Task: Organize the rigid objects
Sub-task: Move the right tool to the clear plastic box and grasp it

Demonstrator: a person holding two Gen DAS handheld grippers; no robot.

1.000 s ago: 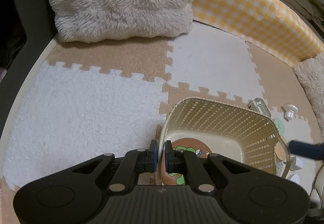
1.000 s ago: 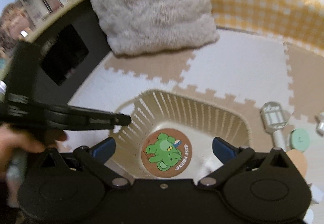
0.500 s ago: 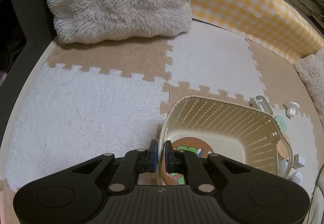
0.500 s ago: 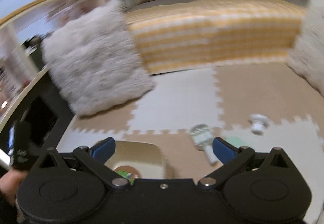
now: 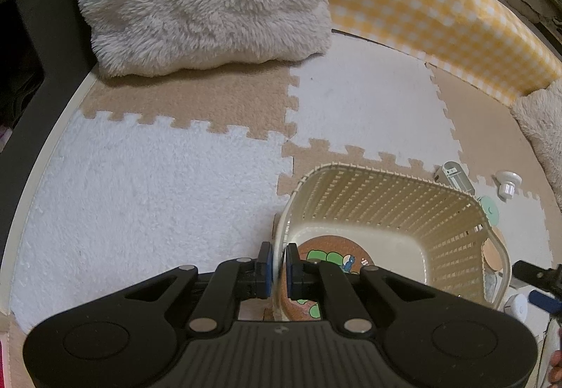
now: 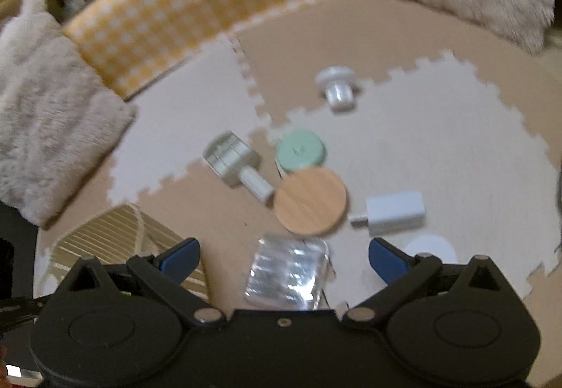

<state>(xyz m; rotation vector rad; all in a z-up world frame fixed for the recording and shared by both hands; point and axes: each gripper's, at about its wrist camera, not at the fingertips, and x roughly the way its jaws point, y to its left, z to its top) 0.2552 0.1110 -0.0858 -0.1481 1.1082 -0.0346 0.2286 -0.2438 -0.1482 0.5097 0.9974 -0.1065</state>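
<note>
**Desk:** So, what changed in the last second?

**Me:** On my side, the right gripper. A second ago it hung over the basket with the green cartoon coaster under it. It has since swung away and dropped over the loose things on the foam mat. Its jaws are spread wide with nothing in them, and a shiny clear packet lies on the mat between the blue fingertips.

**Desk:** And the left?

**Me:** My left gripper hasn't budged. Its pads are clenched on the near wall of the basket, one inside and one outside, steadying it.

**Desk:** What does that mean for the job?

**Me:** I'd say one item is dropped off and I'm lining up the next pick. The coaster is the only thing I can see in the basket. Still out on the mat: the packet, a wooden disc, a mint green lid, a white charger plug, a silvery cylinder with a white stem, a white knob further off, and a white round piece by my right fingertip. So, early days.

**Desk:** Any writing you can read?

**Me:** Only a "B" showing on the coaster rim beside the cartoon. The green lid has a small embossed mark, too blurred to read.
</note>
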